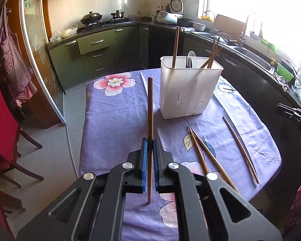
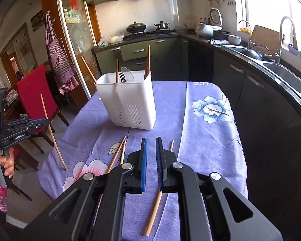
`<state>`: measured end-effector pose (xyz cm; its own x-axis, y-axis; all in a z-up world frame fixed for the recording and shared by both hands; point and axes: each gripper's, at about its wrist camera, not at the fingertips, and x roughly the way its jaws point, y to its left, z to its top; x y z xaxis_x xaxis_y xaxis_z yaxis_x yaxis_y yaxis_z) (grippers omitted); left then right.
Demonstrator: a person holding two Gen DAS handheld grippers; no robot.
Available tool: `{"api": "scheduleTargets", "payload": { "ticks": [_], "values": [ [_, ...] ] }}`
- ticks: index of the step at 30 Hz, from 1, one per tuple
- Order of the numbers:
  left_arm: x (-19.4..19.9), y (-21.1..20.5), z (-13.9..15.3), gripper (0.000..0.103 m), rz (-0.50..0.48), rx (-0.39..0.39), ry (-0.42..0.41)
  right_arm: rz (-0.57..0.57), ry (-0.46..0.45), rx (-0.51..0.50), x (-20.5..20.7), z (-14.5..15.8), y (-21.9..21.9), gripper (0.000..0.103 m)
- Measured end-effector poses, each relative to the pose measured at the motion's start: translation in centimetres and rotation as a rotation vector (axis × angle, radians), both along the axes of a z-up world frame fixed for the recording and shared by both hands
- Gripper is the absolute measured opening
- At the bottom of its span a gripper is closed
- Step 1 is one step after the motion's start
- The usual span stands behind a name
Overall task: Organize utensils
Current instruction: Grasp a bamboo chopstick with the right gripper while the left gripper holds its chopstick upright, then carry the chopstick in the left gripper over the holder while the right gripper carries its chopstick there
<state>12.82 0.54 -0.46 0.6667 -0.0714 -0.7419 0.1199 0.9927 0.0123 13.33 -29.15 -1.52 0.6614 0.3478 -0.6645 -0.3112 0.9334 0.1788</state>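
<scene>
My left gripper (image 1: 150, 143) is shut on a brown chopstick (image 1: 150, 110) and holds it upright above the purple flowered tablecloth (image 1: 118, 108), short of the white utensil holder (image 1: 190, 89). The holder contains several chopsticks, a fork (image 1: 188, 61) and a spoon. Three loose chopsticks (image 1: 202, 152) lie on the cloth to the right. In the right wrist view my right gripper (image 2: 151, 146) is slightly open and empty above one loose chopstick (image 2: 153, 214); the holder (image 2: 128, 100) stands ahead, and the left gripper (image 2: 40, 123) with its chopstick (image 2: 53, 134) is at the left.
Two more chopsticks (image 2: 116, 154) lie left of my right gripper. A red chair (image 2: 35, 94) stands past the table's left edge. Dark kitchen cabinets and a sink (image 2: 287, 78) run along the right. The table edge is close on both sides.
</scene>
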Motion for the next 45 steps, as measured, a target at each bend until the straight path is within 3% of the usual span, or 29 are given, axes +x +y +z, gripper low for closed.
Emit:
{"api": "scheduleTargets", "payload": {
  "ticks": [2, 4, 5, 9, 15, 18, 21, 27, 35, 38, 45],
  "values": [
    [-0.1, -0.2, 0.0, 0.005, -0.006, 0.0, -0.001, 0.023, 0.107, -0.018, 1.7, -1.8, 0.4, 0.011],
    [-0.3, -0.3, 0.1, 0.005, -0.014, -0.003, -0.004, 0.016, 0.191, -0.029, 4.0, -4.5, 0.8, 0.052],
    [-0.4, -0.4, 0.2, 0.005, -0.017, -0.006, -0.007, 0.004, 0.214, -0.068, 5.0, -5.7, 1.2, 0.053],
    [-0.9, -0.6, 0.3, 0.005, -0.031, -0.006, -0.015, -0.004, 0.324, -0.14, 8.7, -9.8, 2.3, 0.03],
    [-1.2, -0.5, 0.4, 0.005, -0.049, -0.01, -0.021, -0.021, 0.397, -0.251, 11.7, -12.6, 3.8, 0.029],
    [-1.3, -0.3, 0.4, 0.006, -0.054, -0.011, -0.025, -0.013, 0.431, -0.268, 12.1, -13.4, 4.5, 0.008],
    [-1.3, -0.1, 0.3, 0.006, -0.058, -0.015, -0.026, -0.014, 0.429, -0.267, 12.1, -13.5, 4.8, 0.007],
    [-1.5, 0.2, 0.6, 0.005, -0.062, -0.03, -0.028, -0.015, 0.339, -0.157, 10.3, -9.7, 3.8, 0.007],
    [-2.1, 0.1, 1.8, 0.005, -0.065, -0.019, -0.052, -0.019, 0.091, -0.013, 3.7, -0.6, 1.3, 0.007],
    [-2.2, 0.2, 2.2, 0.005, -0.066, -0.021, -0.056, -0.021, 0.033, 0.013, 1.1, 1.4, 0.5, 0.007],
    [-2.1, 0.0, 3.6, 0.005, -0.074, -0.027, -0.061, -0.011, -0.032, 0.045, 0.2, 4.3, -0.2, 0.007]
  ]
}}
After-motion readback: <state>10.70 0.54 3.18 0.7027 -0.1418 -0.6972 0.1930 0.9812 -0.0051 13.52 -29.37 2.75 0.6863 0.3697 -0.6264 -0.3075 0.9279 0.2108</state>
